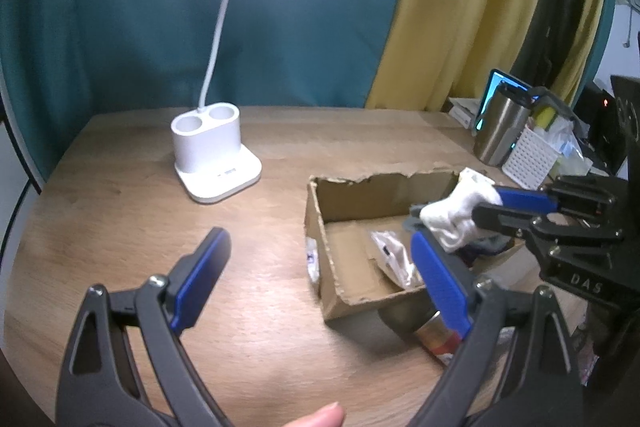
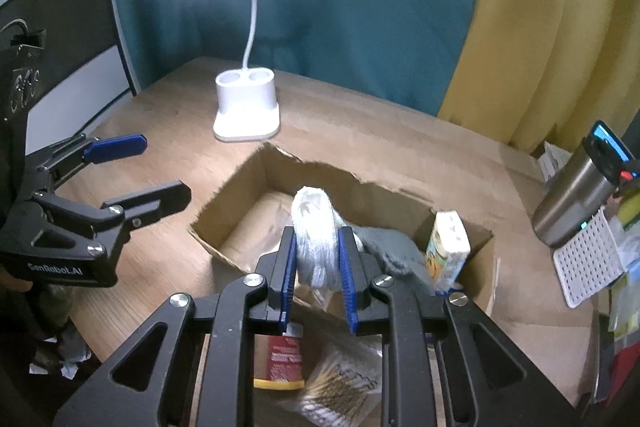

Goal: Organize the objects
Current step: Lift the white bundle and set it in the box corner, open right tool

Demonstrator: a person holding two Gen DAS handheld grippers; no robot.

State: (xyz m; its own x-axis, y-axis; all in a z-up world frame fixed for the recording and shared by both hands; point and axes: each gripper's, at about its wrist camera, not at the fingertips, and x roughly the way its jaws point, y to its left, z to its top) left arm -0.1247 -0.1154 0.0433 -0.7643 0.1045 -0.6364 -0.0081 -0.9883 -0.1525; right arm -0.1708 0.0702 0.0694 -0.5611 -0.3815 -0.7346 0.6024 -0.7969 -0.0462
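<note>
Right now the right claw (image 2: 317,259) squeezes a white cloth bundle (image 2: 314,227) in the middle of the right wrist view, just above the torn cardboard box (image 2: 256,171). A small carton (image 2: 448,251) stands in the box at its right side. The left claw (image 1: 320,267) is spread wide and holds nothing, low in its own view over the wooden table (image 1: 140,195). A white lamp (image 1: 212,151) shines at the upper left.

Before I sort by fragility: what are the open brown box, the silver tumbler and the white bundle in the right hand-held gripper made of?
Open brown box: corrugated cardboard, matte, torn ragged rim. Silver tumbler: apparently brushed stainless steel, dull sheen. White bundle: soft, crinkled, possibly cloth or plastic wrap; unclear.
</note>
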